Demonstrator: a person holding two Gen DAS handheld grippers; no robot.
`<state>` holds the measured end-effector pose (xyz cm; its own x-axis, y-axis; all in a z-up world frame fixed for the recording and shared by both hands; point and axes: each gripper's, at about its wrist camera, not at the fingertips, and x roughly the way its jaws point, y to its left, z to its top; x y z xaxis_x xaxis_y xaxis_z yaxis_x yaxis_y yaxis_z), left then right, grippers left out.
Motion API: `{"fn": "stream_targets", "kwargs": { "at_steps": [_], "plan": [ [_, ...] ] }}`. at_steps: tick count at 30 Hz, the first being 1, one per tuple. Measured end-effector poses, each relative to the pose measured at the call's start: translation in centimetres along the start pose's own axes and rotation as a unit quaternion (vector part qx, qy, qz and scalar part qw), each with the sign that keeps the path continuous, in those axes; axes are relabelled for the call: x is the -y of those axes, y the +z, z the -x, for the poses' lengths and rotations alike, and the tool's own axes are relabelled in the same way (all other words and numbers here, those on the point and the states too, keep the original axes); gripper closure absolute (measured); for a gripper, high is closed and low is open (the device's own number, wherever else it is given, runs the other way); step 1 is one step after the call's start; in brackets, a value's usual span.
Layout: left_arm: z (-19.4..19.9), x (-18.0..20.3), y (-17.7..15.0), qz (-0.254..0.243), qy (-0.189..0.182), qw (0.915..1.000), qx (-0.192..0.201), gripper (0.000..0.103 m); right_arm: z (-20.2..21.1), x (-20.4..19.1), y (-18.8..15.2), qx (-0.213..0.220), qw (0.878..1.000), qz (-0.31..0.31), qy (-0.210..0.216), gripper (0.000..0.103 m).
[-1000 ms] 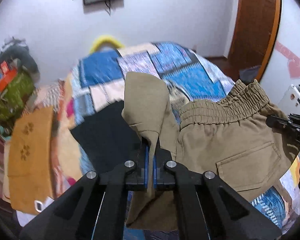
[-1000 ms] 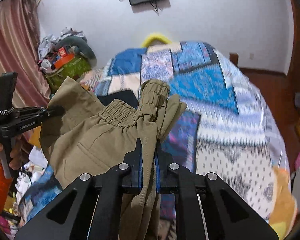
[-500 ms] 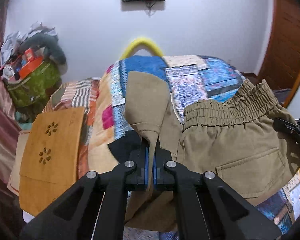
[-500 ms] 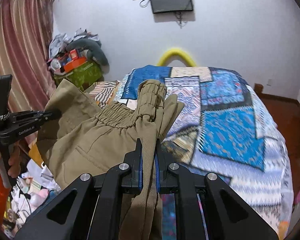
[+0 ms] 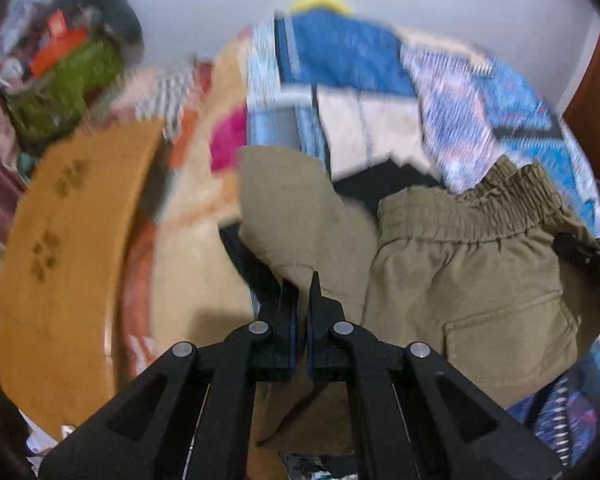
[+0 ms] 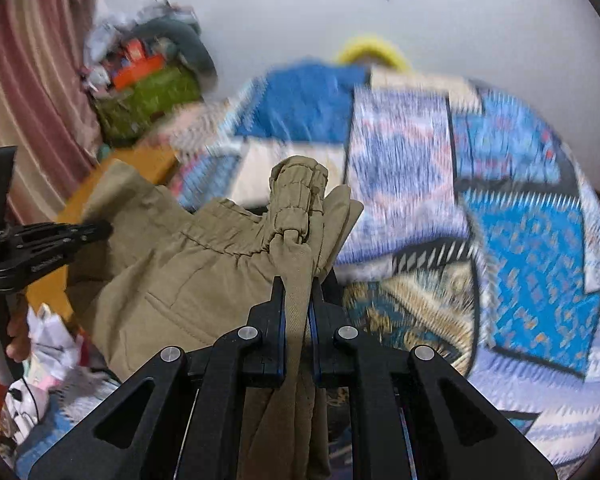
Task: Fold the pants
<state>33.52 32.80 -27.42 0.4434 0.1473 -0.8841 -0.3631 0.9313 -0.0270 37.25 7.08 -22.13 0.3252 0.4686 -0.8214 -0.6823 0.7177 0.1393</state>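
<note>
The khaki pants (image 5: 472, 280) with an elastic waistband hang in the air between my two grippers, above the patchwork bed. My left gripper (image 5: 300, 284) is shut on a corner of the pants fabric that stands up in front of it. My right gripper (image 6: 298, 284) is shut on the bunched waistband end of the pants (image 6: 188, 276). The right gripper shows at the right edge of the left wrist view (image 5: 588, 256); the left gripper shows at the left of the right wrist view (image 6: 56, 236). Both views are motion-blurred.
The bed has a blue patchwork quilt (image 6: 520, 184) with a dark garment (image 5: 384, 180) on it. An orange wooden board (image 5: 68, 248) leans left of the bed. A pile of clutter with a green bag (image 6: 148, 100) sits by the pink curtain (image 6: 28, 80).
Both grippers have swung downward with the pants still held; the bed now fills more of each view and the wall screen has left the left view.
</note>
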Motion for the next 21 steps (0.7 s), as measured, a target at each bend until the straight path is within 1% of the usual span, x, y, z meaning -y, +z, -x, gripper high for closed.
{"fn": "stream_targets", "kwargs": {
  "at_steps": [2, 3, 4, 5, 6, 8, 9, 11, 13, 14, 16, 19, 20, 21],
  "plan": [
    [-1.9, -0.4, -0.8, -0.001, 0.017, 0.9996, -0.021, 0.095, -1.5, 0.2, -0.6, -0.023, 1.0, 0.009, -0.016, 0.095],
    [-3.0, -0.9, -1.3, 0.0, 0.019, 0.9993, -0.034, 0.091, -1.7, 0.3, -0.9, -0.025, 0.999, 0.014, -0.024, 0.094],
    [-3.9, -1.4, -1.7, 0.006, 0.014, 0.9989, -0.045, 0.085, -1.5, 0.4, -1.0, -0.025, 0.999, 0.014, -0.023, 0.093],
    [-4.5, -1.9, -2.1, 0.014, 0.008, 0.9985, -0.053, 0.082, -1.4, 0.6, -1.1, -0.03, 0.999, 0.008, -0.018, 0.092],
    [-4.7, -2.3, -2.5, 0.024, 0.003, 0.9983, -0.053, 0.079, -1.4, 0.7, -1.1, -0.036, 0.999, 0.004, -0.015, 0.091],
    [-4.2, -3.0, -2.9, 0.037, -0.003, 0.9981, -0.05, 0.078, -0.8, 0.9, -1.3, -0.045, 0.999, 0.004, -0.016, 0.088],
    [-3.7, -3.1, -3.1, 0.041, -0.003, 0.9979, -0.05, 0.077, -0.4, 0.8, -1.6, -0.047, 0.999, 0.008, -0.02, 0.088],
    [-2.6, -2.8, -3.4, 0.035, 0.002, 0.9981, -0.051, 0.075, 0.3, 0.9, -1.8, -0.042, 0.999, 0.016, -0.022, 0.084],
    [-1.3, -2.5, -3.9, 0.025, 0.0, 0.9983, -0.052, 0.069, 1.7, 0.7, -2.3, -0.032, 0.999, 0.018, -0.025, 0.083],
    [-0.3, -2.4, -4.1, 0.022, -0.003, 0.9986, -0.047, 0.067, 2.3, 0.7, -2.5, -0.028, 0.999, 0.019, -0.025, 0.083],
    [2.0, -1.9, -4.4, 0.018, -0.011, 0.9994, -0.028, 0.064, 4.0, 0.5, -2.8, -0.014, 0.999, 0.019, -0.021, 0.082],
    [6.8, -0.5, -4.8, 0.003, -0.018, 0.9998, 0.012, 0.062, 7.3, -0.3, -3.6, 0.013, 0.999, 0.026, -0.015, 0.082],
    [8.3, 0.0, -5.0, -0.003, -0.025, 0.9994, 0.022, 0.062, 8.6, -0.7, -3.8, 0.025, 0.999, 0.028, -0.014, 0.082],
    [10.7, 0.6, -5.4, -0.013, -0.045, 0.9981, 0.039, 0.061, 9.4, -0.9, -3.9, 0.035, 0.999, 0.03, -0.012, 0.082]
  ]
}}
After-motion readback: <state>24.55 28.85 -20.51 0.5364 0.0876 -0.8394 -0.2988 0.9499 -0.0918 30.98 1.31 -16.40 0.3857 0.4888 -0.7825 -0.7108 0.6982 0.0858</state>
